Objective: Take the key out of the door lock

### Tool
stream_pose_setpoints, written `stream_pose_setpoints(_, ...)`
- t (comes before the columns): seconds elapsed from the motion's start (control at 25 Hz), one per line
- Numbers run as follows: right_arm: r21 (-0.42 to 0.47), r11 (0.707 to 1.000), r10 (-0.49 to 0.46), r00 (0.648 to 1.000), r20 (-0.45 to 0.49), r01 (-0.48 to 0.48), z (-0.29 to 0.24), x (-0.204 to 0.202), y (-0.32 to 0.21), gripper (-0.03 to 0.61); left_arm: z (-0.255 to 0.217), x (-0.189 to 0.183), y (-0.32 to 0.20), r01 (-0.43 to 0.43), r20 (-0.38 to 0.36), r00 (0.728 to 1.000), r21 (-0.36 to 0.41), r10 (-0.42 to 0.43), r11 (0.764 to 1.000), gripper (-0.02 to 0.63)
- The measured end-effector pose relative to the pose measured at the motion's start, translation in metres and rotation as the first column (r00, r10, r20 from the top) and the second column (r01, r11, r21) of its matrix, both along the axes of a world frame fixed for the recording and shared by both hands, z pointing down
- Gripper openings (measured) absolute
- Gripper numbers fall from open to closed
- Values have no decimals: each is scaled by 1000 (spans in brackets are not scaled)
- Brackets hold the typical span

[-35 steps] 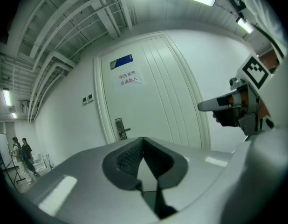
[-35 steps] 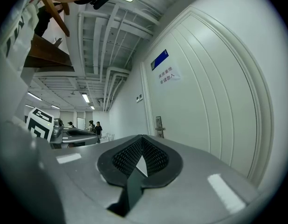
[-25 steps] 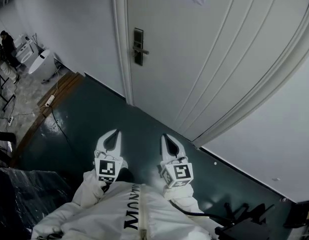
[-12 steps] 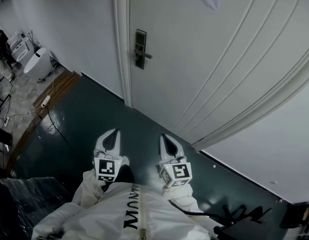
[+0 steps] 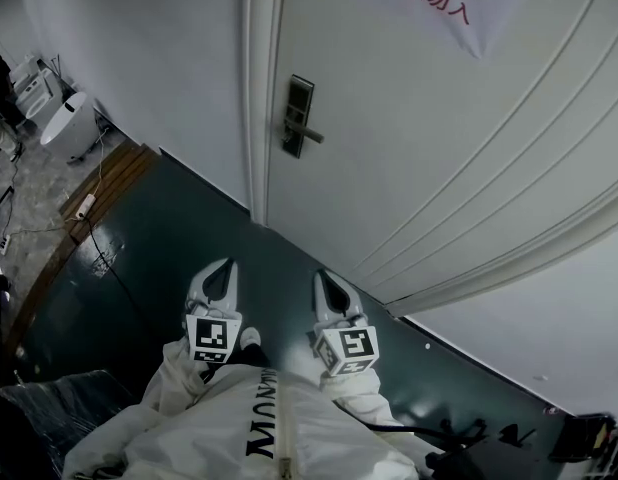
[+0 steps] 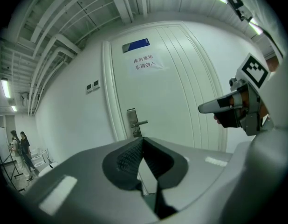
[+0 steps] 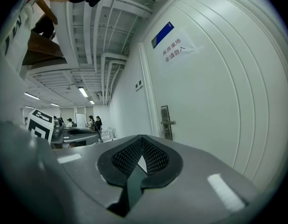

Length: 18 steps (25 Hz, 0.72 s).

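Left gripper [image 5: 227, 268] and right gripper [image 5: 324, 278]: jaws shut, empty. The door lock [image 5: 299, 116] is well ahead of the jaws; its key is too small to see. Likely light, stiff metal; pinch its head.

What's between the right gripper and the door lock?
Nothing stands there: in the head view only bare dark floor and plain door panel separate the right gripper from the door lock.

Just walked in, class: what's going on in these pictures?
A person in a white jacket faces a closed white door with a gripper in each hand. The left gripper and right gripper are both shut, empty, and well short of the lock plate and its lever handle. Any key there is too small to see.
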State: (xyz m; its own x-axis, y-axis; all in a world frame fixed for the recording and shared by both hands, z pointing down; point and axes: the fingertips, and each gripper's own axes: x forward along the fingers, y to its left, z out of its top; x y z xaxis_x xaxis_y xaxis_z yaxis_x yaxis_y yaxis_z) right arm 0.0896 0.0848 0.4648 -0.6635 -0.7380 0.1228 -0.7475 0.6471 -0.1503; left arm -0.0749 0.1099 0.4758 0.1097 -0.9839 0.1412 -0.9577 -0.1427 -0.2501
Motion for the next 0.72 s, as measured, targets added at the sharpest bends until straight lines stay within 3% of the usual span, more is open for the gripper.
stream_pose_setpoints(0.2, -18, 1000, 9, 1000, -14, -9, 4, -34, -33, 0, 3, -34, -34, -9, -6, 1000, -10, 9, 1000, 0)
stream_pose_setpoints(0.72, -29, 997, 71, 996, -47, -72, 6, -76, -84, 0, 13, -71, -85, -82, -33, 996, -27, 81, 996, 0)
